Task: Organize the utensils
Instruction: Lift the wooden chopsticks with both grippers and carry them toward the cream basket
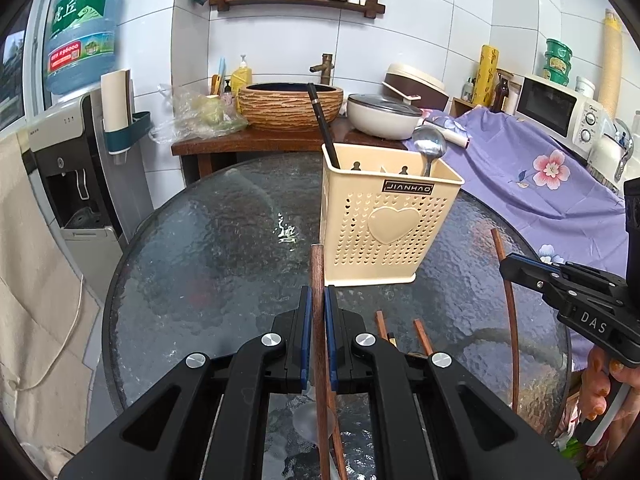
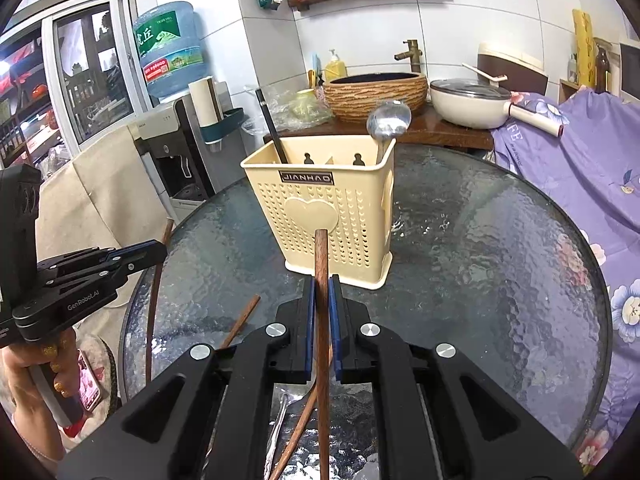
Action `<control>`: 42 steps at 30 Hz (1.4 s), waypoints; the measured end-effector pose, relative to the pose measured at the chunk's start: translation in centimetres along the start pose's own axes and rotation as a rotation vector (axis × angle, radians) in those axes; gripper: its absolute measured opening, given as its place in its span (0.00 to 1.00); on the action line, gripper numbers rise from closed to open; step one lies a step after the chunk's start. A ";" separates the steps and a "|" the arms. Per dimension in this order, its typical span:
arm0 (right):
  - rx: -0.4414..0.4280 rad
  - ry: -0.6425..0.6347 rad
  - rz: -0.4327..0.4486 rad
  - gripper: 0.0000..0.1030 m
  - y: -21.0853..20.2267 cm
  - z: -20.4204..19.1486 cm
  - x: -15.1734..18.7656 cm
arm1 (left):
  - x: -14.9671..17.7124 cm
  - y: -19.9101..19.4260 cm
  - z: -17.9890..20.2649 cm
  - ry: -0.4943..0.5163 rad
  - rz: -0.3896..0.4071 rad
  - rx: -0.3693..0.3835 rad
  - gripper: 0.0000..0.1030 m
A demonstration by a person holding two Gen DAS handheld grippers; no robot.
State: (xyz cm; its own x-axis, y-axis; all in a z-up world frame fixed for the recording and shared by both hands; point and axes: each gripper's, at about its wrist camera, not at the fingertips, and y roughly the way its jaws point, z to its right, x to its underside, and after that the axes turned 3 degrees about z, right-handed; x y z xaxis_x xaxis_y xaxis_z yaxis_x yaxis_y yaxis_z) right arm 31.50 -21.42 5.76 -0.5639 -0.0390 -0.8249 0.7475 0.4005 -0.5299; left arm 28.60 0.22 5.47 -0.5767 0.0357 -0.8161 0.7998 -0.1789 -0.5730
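Brown wood is showing between the jaws of both grippers — each one is pinching a single chopstick. Starting at the left, the left gripper (image 1: 318,300) is clamping its blue pads (image 1: 306,320) narrowly on a wooden chopstick (image 1: 318,280), which is running straight up the middle between them, its blunt end poking out just past the fingertips and pointing at the lower left corner of the holder. In the right wrist view the same gripper (image 2: 158,250) is appearing at the left edge, over the rim of the glass table (image 2: 500,260), with the chopstick hanging down from it as a thin brown curve.

Moving to the middle, the cream plastic holder (image 1: 384,224) is standing upright on the table (image 1: 200,240), near but ahead of both grippers. A black chopstick (image 1: 322,128) is leaning in its left compartment and a metal spoon (image 1: 430,142) is standing bowl-up in its right one.

On the right, the right gripper (image 2: 322,296) is gripping a second wooden chopstick (image 2: 321,272) just as tightly, the tip crossing in front of the holder's heart — apart from it, not touching. More loose chopsticks (image 2: 240,322) are lying on the glass below the grippers, and something metal, perhaps another utensil, is lying under the right one.
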 end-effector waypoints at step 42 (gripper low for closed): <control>-0.031 -0.105 0.101 0.07 -7.6 -2.7 -1.6 | -1.9 -7.7 1.5 0.049 0.166 0.050 0.06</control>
State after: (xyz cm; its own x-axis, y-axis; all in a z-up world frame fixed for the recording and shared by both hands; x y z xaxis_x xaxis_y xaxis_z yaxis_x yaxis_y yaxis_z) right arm 25.80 -21.95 11.67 -0.4453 -0.0922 -0.8906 0.7863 0.4354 -0.4383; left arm 23.31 0.07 11.56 -0.4281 0.0490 -0.9024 0.8733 -0.2346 -0.4270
